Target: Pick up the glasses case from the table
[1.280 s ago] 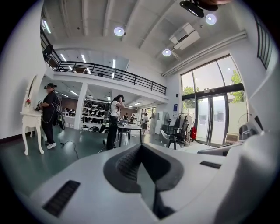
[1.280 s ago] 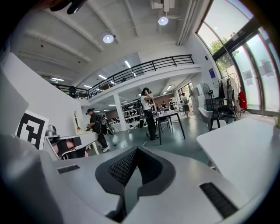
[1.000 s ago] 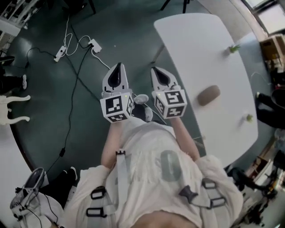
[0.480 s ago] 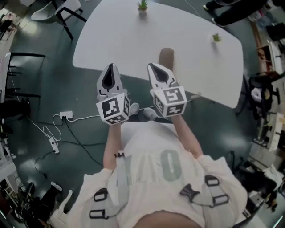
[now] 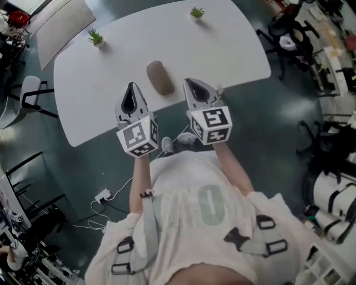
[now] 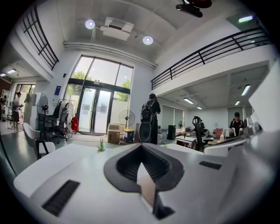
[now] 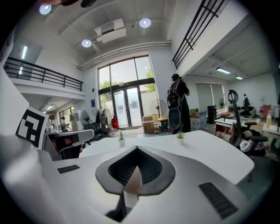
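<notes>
Brown glasses case (image 5: pixel 160 78) shut, flat on white table (image 5: pixel 222 50)

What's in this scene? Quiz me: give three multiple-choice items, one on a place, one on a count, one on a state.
1. Where is the case?
A) on the floor
B) on the table, held by nothing
C) in the left gripper

2. How many plants stand on the table?
A) one
B) two
C) four

3. How are the right gripper's jaws?
A) wide open
B) shut on the case
C) shut, empty

Key: 1 B, the head view shows it lying free on the white top. 2 B, one stands far left and a second at the far edge. 3 C, its own view shows the jaws together with nothing between them.
</notes>
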